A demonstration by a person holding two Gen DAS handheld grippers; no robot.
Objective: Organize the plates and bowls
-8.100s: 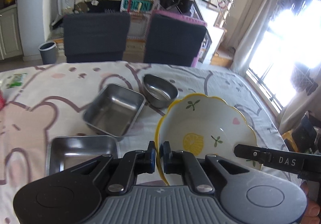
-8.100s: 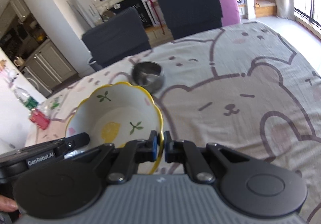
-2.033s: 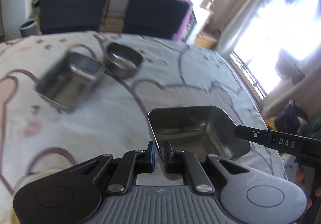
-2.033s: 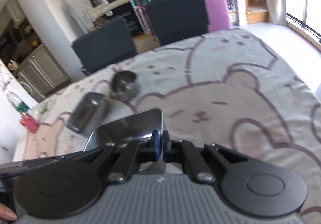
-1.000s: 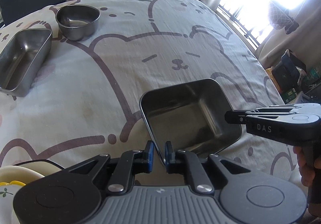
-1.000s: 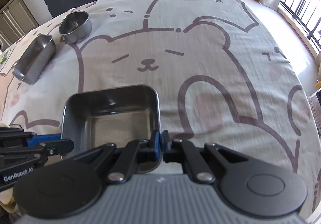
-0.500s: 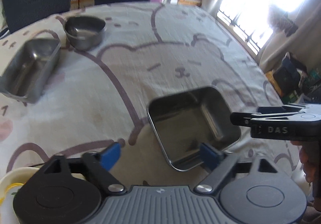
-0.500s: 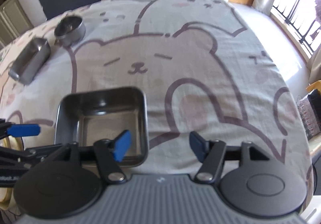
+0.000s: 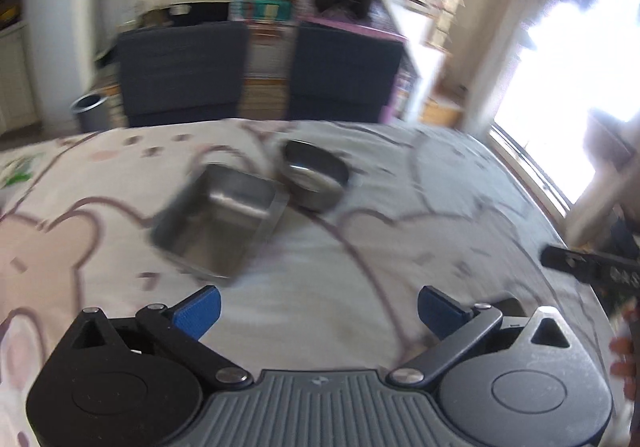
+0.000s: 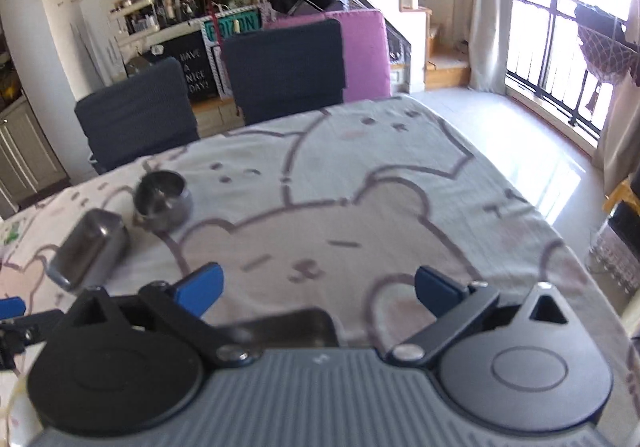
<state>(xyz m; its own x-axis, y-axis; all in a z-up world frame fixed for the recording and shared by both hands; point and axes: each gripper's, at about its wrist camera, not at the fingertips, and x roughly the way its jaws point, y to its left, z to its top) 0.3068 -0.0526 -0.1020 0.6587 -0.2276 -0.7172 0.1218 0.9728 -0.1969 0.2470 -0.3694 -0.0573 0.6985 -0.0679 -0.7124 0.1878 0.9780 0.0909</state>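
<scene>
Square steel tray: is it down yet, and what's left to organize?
Done: square tray rests on the tablecloth. In hand: nothing; left claw and right claw have just opened, empty. Left: rectangular tray and round bowl, side by side farther back, not yet gathered.

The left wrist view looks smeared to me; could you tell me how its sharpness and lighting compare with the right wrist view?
Left wrist view: motion blur smears the rectangular steel tray, and the window is blown out. Right wrist view: much sharper, window brightness milder.
</scene>
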